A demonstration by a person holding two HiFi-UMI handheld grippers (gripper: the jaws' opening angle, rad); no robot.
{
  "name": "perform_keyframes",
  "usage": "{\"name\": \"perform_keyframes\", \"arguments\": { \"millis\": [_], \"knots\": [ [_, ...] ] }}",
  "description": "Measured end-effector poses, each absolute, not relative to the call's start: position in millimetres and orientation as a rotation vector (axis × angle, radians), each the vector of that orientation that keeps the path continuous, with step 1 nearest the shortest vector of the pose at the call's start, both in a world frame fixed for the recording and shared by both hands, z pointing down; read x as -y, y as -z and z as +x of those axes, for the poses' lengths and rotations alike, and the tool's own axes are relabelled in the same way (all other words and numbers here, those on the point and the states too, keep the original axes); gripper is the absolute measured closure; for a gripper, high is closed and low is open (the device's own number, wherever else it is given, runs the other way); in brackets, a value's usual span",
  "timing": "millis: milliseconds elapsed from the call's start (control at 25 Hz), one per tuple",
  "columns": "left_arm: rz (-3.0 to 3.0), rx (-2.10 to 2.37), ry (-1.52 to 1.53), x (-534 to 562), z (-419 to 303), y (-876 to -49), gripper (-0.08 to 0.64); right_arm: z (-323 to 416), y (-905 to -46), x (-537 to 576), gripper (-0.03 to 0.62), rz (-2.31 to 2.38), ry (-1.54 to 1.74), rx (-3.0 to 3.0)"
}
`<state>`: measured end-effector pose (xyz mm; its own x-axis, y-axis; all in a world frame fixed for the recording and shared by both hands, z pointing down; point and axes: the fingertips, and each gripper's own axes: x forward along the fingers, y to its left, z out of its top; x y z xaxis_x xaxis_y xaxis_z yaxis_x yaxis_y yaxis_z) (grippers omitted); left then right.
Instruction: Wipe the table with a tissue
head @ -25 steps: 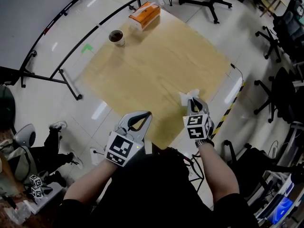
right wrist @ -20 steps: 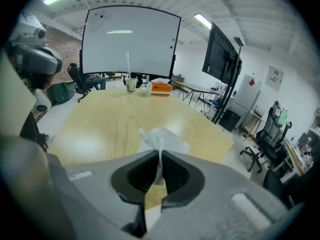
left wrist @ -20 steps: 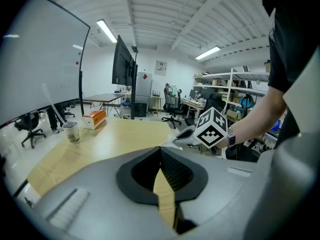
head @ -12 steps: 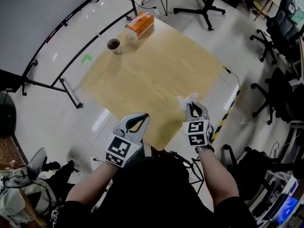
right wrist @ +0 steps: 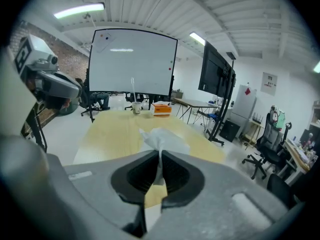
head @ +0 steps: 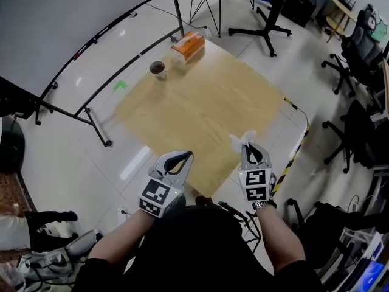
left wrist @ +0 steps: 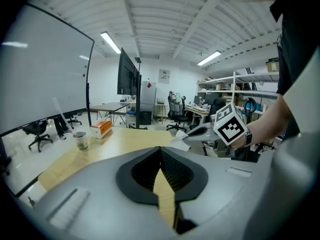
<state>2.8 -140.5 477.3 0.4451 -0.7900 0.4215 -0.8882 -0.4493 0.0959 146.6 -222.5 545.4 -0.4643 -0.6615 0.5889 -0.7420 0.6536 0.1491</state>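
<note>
Right gripper [head: 251, 148] is clamped on the tissue [right wrist: 162, 139] over the near edge of the counter [head: 200, 102], left gripper [head: 179, 158] closed on nothing; tissue looks light, limp and tear-prone, so a bunched-up pinch probably suits it best.

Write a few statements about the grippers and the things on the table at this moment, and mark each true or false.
1. The right gripper is shut on a tissue. True.
2. The left gripper holds the cup. False: its jaws are together with nothing between them, and the cup stands far off on the table.
3. The cup and the orange box stand near the table's far corner. True.
4. The tissue lies spread flat on the table. False: it sticks up, bunched, from the right gripper's jaws.
</note>
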Motion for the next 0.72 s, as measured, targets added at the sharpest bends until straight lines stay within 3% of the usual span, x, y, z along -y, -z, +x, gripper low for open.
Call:
{"name": "perform_keyframes", "arguments": {
  "millis": [720],
  "knots": [
    [2.529, 1.369, -0.365, 114, -91, -439, 0.543, 71, -479, 157, 0.592, 1.252, -0.154, 2.251]
  ]
}}
